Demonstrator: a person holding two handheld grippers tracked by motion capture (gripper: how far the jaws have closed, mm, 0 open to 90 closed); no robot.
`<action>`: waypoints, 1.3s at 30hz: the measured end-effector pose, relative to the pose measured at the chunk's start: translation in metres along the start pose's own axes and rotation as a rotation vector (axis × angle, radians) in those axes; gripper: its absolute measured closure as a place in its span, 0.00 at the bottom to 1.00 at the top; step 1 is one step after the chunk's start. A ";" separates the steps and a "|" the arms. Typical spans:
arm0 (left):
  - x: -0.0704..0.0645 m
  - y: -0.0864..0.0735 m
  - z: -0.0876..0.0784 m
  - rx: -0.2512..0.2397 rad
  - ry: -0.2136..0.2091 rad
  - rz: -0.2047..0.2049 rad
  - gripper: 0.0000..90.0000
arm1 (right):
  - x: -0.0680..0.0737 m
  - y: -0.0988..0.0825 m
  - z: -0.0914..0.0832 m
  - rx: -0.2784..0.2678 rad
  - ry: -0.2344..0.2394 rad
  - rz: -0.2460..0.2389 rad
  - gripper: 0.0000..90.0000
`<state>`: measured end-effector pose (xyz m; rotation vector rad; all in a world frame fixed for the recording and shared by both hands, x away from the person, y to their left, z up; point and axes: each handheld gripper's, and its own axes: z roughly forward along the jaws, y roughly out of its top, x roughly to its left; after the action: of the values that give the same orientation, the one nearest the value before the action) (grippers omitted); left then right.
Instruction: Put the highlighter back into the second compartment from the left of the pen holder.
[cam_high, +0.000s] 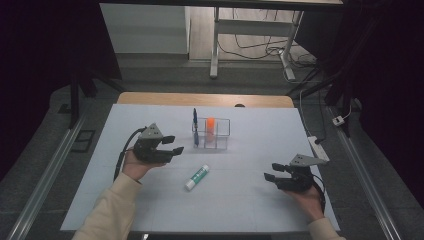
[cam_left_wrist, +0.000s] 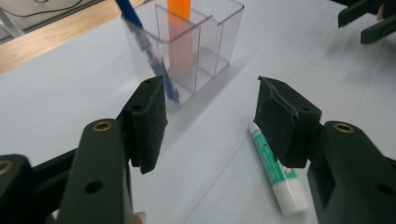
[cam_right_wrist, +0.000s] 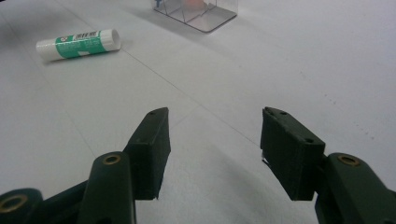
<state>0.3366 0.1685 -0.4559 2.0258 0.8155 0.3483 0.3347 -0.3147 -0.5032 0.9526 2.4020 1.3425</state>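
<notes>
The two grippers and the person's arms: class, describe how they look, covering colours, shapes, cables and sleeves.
The left gripper and right gripper are black, each with two blocky jaws and rough black pads, brass-coloured pins at the joints, a grey three-cornered plate on top and a black cable trailing back. The person's sleeves are cream.

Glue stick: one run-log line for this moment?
glue stick: lying on table, untouched | left gripper: open, nearest it | right gripper: open, empty

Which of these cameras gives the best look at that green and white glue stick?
The right gripper view: the glue stick lies unobstructed, label readable. The left gripper view shows it partly behind a jaw. The high view shows it whole but small.
</notes>
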 end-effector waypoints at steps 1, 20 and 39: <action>0.000 -0.002 -0.002 0.003 -0.001 -0.006 0.48 | 0.000 0.000 0.000 -0.002 -0.002 0.002 0.47; -0.011 -0.027 -0.034 0.046 0.019 -0.015 0.41 | 0.003 0.001 -0.001 -0.003 0.001 -0.015 0.47; -0.023 -0.074 -0.051 0.070 0.075 -0.029 0.39 | 0.004 0.001 0.001 0.005 0.014 -0.038 0.46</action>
<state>0.2618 0.2143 -0.4869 2.0741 0.9132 0.3858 0.3323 -0.3110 -0.5024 0.8972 2.4220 1.3347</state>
